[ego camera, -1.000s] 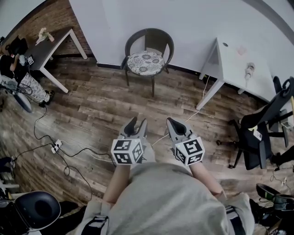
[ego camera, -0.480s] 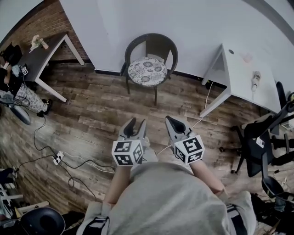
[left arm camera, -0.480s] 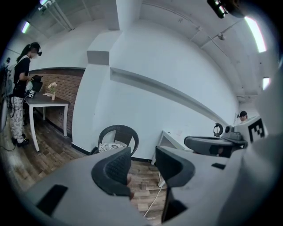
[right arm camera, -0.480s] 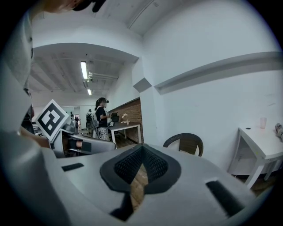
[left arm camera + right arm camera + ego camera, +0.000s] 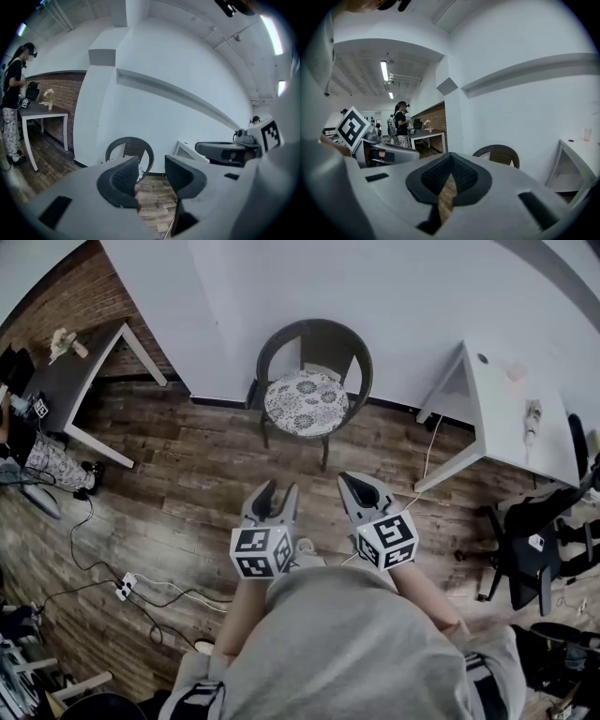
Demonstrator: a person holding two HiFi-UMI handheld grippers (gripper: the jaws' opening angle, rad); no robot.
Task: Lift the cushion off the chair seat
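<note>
While the cushion (image 5: 306, 401) lies flat on the seat of the wicker chair (image 5: 316, 332), nothing of the lift is done yet. The chair stands against the wall at twelve o'clock from the person, well apart from both claws, with bare wooden floor (image 5: 187, 465) between. I judge this to be the approach: what is left is to close that gap, take the cushion's edge and raise it clear of the seat.

The left claw (image 5: 273, 498) is spread, and only floorboards show between its jaws. The right claw (image 5: 364, 495) is pressed nearly together, with just a thin sliver of floor between its pads, pinching nothing. Both point ahead toward the chair, side by side.

Compared with a second ago, the chair has grown larger in the head view and sits lower in it, so the person has walked nearer. The white desk (image 5: 511, 418) at two o'clock and the dark desk (image 5: 66, 371) at ten o'clock have slid outward. The claws keep the same pose.
</note>
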